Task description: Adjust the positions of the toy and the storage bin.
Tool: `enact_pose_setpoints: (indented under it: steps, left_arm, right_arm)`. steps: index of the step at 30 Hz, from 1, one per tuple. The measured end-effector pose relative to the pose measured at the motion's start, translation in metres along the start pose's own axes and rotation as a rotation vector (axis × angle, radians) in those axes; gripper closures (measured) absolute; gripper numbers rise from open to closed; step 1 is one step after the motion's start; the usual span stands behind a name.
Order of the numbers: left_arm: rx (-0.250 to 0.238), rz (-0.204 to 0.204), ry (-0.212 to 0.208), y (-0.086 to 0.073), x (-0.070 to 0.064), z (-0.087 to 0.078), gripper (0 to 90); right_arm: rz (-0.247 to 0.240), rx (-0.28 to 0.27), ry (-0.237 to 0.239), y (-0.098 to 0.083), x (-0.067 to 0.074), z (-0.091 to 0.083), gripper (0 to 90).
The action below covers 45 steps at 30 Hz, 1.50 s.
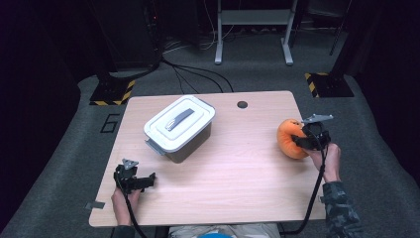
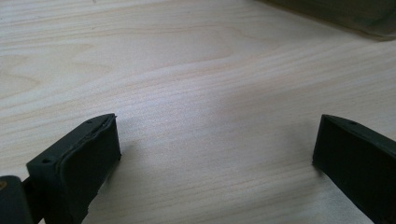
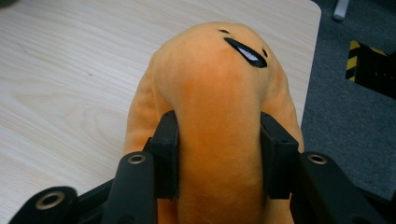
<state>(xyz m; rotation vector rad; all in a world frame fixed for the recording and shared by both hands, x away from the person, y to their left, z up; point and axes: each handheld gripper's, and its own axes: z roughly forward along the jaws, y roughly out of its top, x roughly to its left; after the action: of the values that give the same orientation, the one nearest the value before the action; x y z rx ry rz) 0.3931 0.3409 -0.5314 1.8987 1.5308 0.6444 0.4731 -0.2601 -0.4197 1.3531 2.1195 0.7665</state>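
R claw (image 3: 219, 154) pinching orange plush (image 3: 219, 93), L claw (image 2: 215, 154) apart

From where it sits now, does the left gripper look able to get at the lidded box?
Probably yes. The left gripper rests open near the table's front left corner, nothing between its jaws, and only bare wood lies between it and the lidded box. The right gripper, shut on the orange plush toy, is far off.

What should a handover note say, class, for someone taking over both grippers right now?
Right gripper: shut on the orange plush toy, at the table's right edge.
Left gripper: open, empty, low over the table's near-left corner.
Lidded grey box: closed, left of centre, untouched.
Done: toy gripped.
Left: probably open the box and put the toy in.
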Motion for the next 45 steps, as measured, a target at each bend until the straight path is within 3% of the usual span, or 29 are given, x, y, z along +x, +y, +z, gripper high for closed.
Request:
enact_pose_setpoints:
  steps: [5, 9, 16, 20, 22, 28, 32, 40, 45]
  left_arm:
    - [0.0, 0.0, 0.0, 0.0, 0.0, 0.0, 0.4]
    - [0.0, 0.0, 0.0, 0.0, 0.0, 0.0, 0.3]
    - [-0.002, 0.003, 0.002, 0.0, 0.0, 0.0, 0.4]
    - [-0.002, 0.004, 0.002, 0.0, 0.0, 0.0, 0.4]
    - [0.0, 0.001, 0.001, 0.0, 0.0, 0.0, 0.3]
    - [0.0, 0.0, -0.002, 0.0, 0.0, 0.0, 0.2]
    - [-0.005, 0.002, -0.003, 0.0, 0.001, 0.001, 0.2]
    - [-0.003, 0.002, -0.003, 0.001, 0.0, 0.001, 0.2]
    - [-0.003, 0.001, -0.002, 0.001, 0.0, 0.001, 0.2]
  right_arm:
    - [0.014, 0.032, -0.015, -0.007, -0.003, 0.012, 54.7]
    - [0.044, 0.017, -0.009, -0.013, -0.009, 0.016, 52.4]
    - [0.065, 0.013, 0.014, -0.017, -0.013, 0.015, 23.1]
    - [0.081, -0.025, 0.028, -0.012, -0.013, 0.006, 14.9]
    - [0.062, -0.058, 0.043, -0.01, -0.012, -0.003, 13.1]
    - [0.021, -0.1, 0.09, -0.004, 0.003, -0.028, 6.4]
    - [-0.013, -0.107, 0.128, -0.004, 0.017, -0.035, 4.2]
    - [-0.076, -0.101, 0.17, -0.012, 0.047, -0.036, 2.9]
    - [-0.104, -0.09, 0.209, -0.027, 0.07, -0.028, 3.0]
